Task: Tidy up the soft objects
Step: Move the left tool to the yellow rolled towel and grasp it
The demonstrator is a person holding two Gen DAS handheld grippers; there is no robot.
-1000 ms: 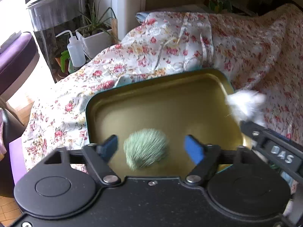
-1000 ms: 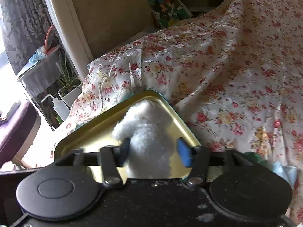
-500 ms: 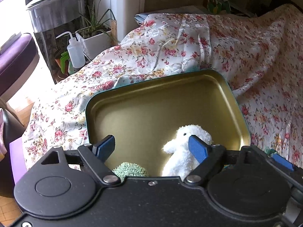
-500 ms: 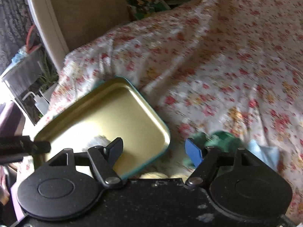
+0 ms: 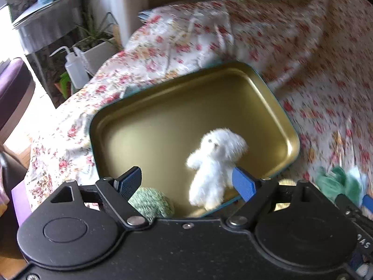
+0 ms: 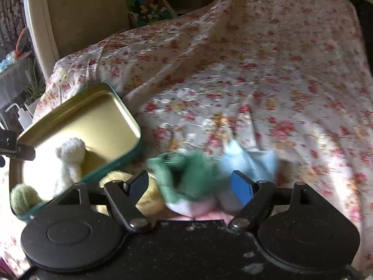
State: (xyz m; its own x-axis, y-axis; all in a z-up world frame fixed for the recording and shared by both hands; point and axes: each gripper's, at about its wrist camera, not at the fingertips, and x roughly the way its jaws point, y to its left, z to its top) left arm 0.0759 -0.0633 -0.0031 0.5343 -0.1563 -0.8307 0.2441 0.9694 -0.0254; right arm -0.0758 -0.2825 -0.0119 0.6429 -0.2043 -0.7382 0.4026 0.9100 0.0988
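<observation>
Blue pads of the left claw (image 5: 186, 183) are seen spread wide, nothing gripped; it is held at the 6 o'clock edge of the gold tin tray (image 5: 268, 88). The right claw (image 6: 192, 183) is likewise wide open and empty, aimed at a green cloth (image 6: 184, 175) and a pale blue cloth (image 6: 249, 161) on the floral bedspread (image 6: 256, 70), a yellow fluffy item (image 6: 149, 200) at its 9 o'clock.

Change: the white plush toy (image 5: 216, 163), carried over the tray by the right claw a second ago, has been released and now stands inside the tray at 5 o'clock, beside the green pompom (image 5: 151, 201). Two soft items are thus judged stowed. The right claw has since been swung off the tray toward the cloth pile; next pickup is probably the green cloth. Motion blur limits detail there.
</observation>
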